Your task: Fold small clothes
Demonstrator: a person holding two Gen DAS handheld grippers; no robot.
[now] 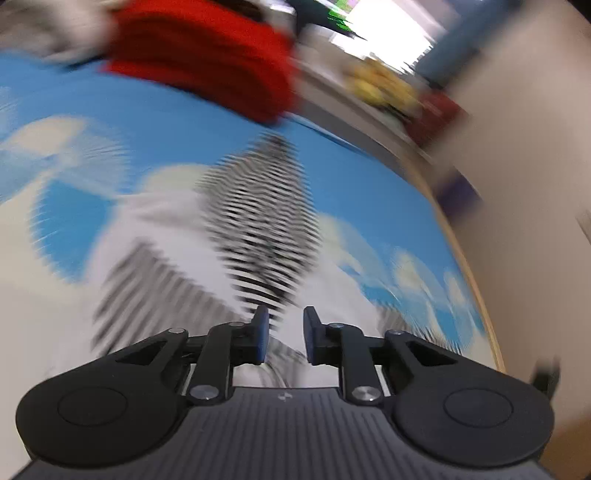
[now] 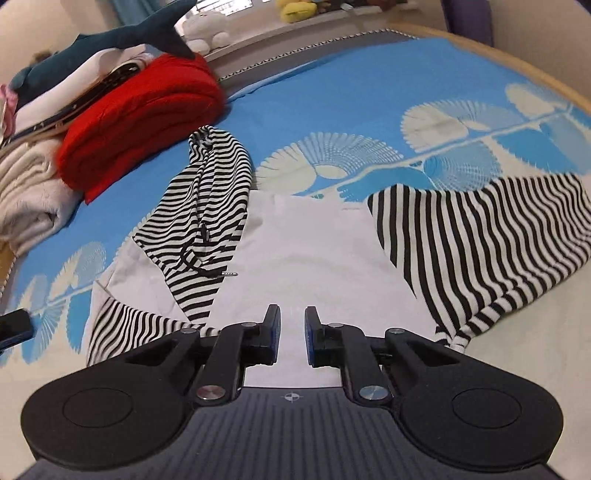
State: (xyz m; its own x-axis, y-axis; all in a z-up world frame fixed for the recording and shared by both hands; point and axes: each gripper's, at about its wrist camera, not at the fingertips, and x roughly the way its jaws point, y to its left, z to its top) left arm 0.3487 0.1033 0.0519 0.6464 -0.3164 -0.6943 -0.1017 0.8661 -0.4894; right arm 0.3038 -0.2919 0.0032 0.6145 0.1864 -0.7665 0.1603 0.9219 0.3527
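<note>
Blue bedspread with pale fan prints carried the white garment with black-and-white striped sleeves and hood, spread flat. Right claw hovered over its white body, slightly parted, empty; left claw likewise, view blurred. Best: pinch a sleeve edge cleanly, fold inward flat.

Left wrist view is basically all motion smear. The striped hood and red sweater are just streaks, and the yellow blob on the far ledge could be anything. The sweater also runs off the top edge. Right wrist view is sharp, but the gripper body covers the near hem of the hoodie, and its striped sleeve gets clipped at the right edge. The shark is cut off top left, the plush toys too small to make out.
</note>
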